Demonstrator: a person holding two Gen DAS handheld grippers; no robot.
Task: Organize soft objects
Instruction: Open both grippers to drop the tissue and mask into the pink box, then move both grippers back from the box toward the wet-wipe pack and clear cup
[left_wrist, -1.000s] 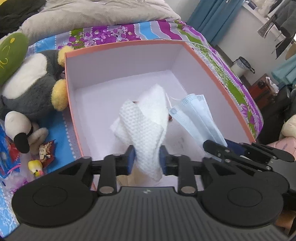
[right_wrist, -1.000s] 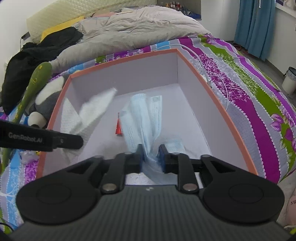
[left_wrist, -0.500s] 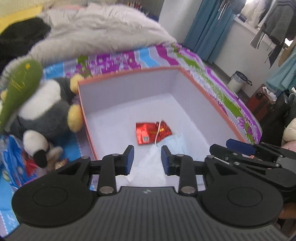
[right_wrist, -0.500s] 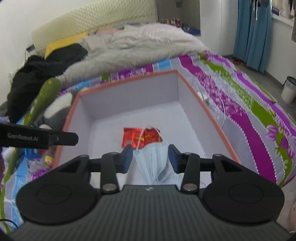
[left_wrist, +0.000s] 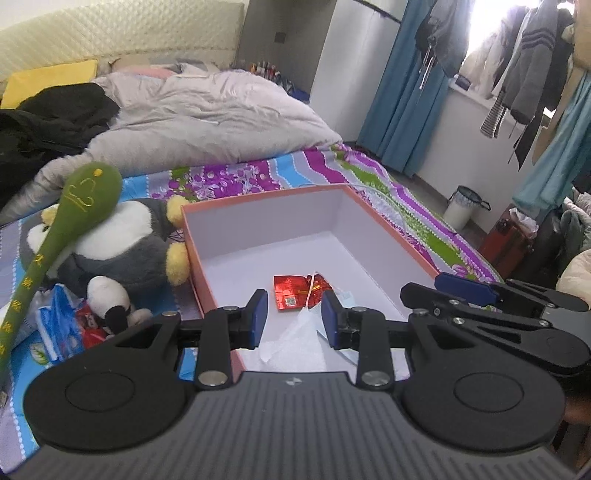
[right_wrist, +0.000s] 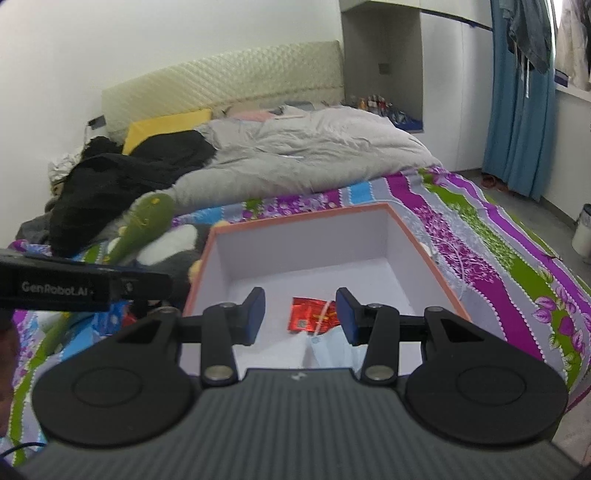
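Note:
An orange-rimmed box (left_wrist: 391, 225) (right_wrist: 424, 254) with a white inside sits on the bed. In it lie a white tissue (left_wrist: 291, 347) (right_wrist: 284, 350), a blue face mask (right_wrist: 332, 350) (left_wrist: 345, 295) and a red foil packet (left_wrist: 295, 293) (right_wrist: 312, 314). My left gripper (left_wrist: 291, 317) is open and empty above the box's near end, over the tissue. My right gripper (right_wrist: 299, 314) is open and empty above the mask. The right gripper also shows in the left wrist view (left_wrist: 491, 299).
A grey-and-white plush penguin (left_wrist: 122, 247) and a green plush stick (left_wrist: 66, 221) lie left of the box, with blue and red packets (left_wrist: 62, 328) beside them. A grey duvet (right_wrist: 295, 155) and black clothes (right_wrist: 122, 177) lie farther up the bed. A bin (left_wrist: 461, 206) stands on the floor.
Both grippers opened, letting the tissue and the mask drop into the box. Both then rose and pulled back from the box.

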